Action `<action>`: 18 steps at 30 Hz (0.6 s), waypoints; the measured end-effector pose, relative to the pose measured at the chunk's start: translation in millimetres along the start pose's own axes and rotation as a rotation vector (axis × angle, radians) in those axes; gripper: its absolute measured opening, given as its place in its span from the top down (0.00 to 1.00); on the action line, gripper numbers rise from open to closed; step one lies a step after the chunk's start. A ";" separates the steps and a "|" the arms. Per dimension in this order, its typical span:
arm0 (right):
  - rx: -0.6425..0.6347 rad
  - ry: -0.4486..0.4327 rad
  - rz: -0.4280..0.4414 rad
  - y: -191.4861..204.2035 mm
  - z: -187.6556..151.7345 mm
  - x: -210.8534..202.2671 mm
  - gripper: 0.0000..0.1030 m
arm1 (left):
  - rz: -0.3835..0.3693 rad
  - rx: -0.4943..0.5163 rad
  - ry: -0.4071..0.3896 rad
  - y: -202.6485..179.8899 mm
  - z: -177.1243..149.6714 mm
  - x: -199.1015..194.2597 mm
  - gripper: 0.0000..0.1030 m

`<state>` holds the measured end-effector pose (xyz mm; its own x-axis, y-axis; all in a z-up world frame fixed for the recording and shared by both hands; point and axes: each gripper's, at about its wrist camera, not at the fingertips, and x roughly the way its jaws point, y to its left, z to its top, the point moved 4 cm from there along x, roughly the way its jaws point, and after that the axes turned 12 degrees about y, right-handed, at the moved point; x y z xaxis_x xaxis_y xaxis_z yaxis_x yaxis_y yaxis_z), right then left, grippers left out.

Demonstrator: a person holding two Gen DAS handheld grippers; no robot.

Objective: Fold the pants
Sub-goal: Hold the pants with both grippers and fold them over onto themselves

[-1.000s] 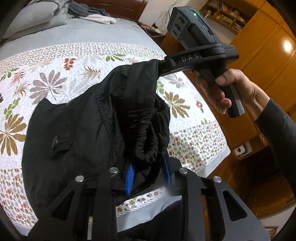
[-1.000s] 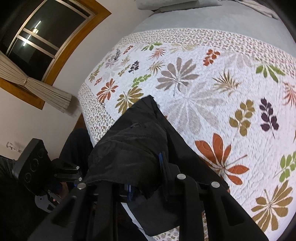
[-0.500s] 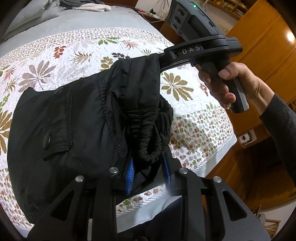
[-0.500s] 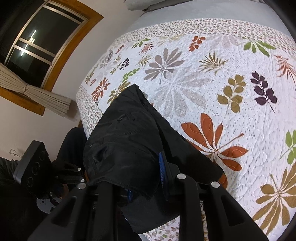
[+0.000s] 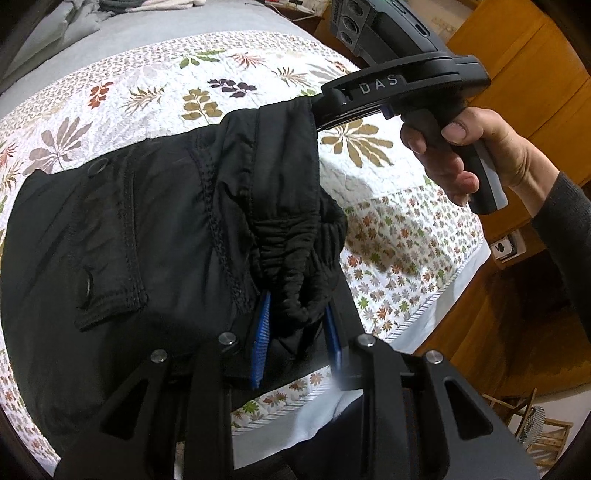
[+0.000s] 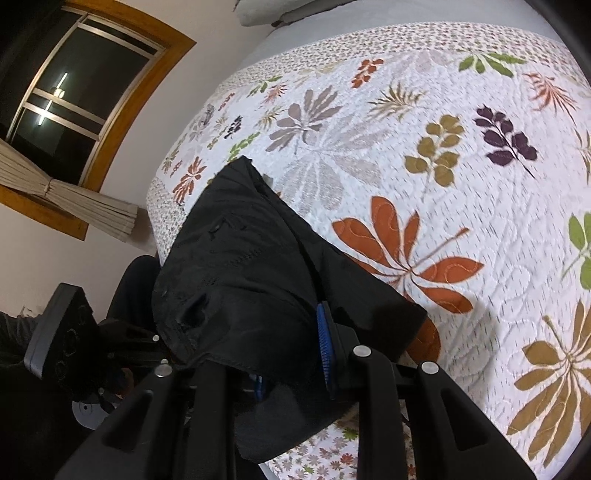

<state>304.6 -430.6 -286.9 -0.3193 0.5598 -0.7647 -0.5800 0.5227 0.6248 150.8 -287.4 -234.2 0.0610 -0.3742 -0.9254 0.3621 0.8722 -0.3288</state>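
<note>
Black pants (image 5: 155, 229) hang over the near edge of a bed, held up at the waistband by both grippers. My left gripper (image 5: 295, 317) is shut on the bunched elastic waistband. In the left wrist view my right gripper (image 5: 314, 110) pinches the other waistband corner, with a hand (image 5: 454, 155) on its handle. The right wrist view shows the pants (image 6: 251, 258) draped over my right gripper (image 6: 291, 343), which is shut on the cloth; its left finger is hidden under fabric. The left gripper's body (image 6: 59, 332) shows dark at lower left.
The bed carries a white quilt with leaf prints (image 6: 424, 155) and a grey sheet (image 5: 147, 26) beyond. Wooden cabinets (image 5: 524, 74) stand right of the bed. A window with a tied curtain (image 6: 66, 110) is on the left wall. Clothes lie at the bed's far end.
Both grippers have carried the pants forward over the quilt. More of the black cloth now lies spread on the bed, and the pocket flap and buttons have come into view.
</note>
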 end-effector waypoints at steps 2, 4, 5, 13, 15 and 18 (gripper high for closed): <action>0.013 -0.005 -0.005 -3.8 -3.2 1.1 0.76 | 0.004 0.005 0.006 -0.5 0.1 3.6 0.75; 0.028 -0.010 -0.013 -6.8 -6.4 1.4 0.76 | 0.009 0.009 0.014 -0.9 0.0 8.3 0.75; 0.036 -0.010 -0.020 -8.7 -8.3 1.2 0.77 | 0.011 0.010 0.018 -1.0 -0.1 10.4 0.75; 0.086 -0.038 -0.084 -8.2 -25.2 -12.0 0.77 | 0.034 0.030 0.038 -4.8 -1.7 22.4 0.75; 0.101 -0.050 -0.110 -6.0 -29.3 -17.0 0.77 | 0.044 0.036 0.046 -5.3 -1.7 26.4 0.74; 0.124 -0.071 -0.154 -3.2 -36.3 -25.7 0.77 | 0.027 0.046 0.047 -6.7 -1.6 28.3 0.67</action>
<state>287.4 -470.1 -274.9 -0.1778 0.5091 -0.8422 -0.5198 0.6780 0.5196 148.6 -303.3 -258.5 0.0275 -0.3346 -0.9420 0.4032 0.8660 -0.2958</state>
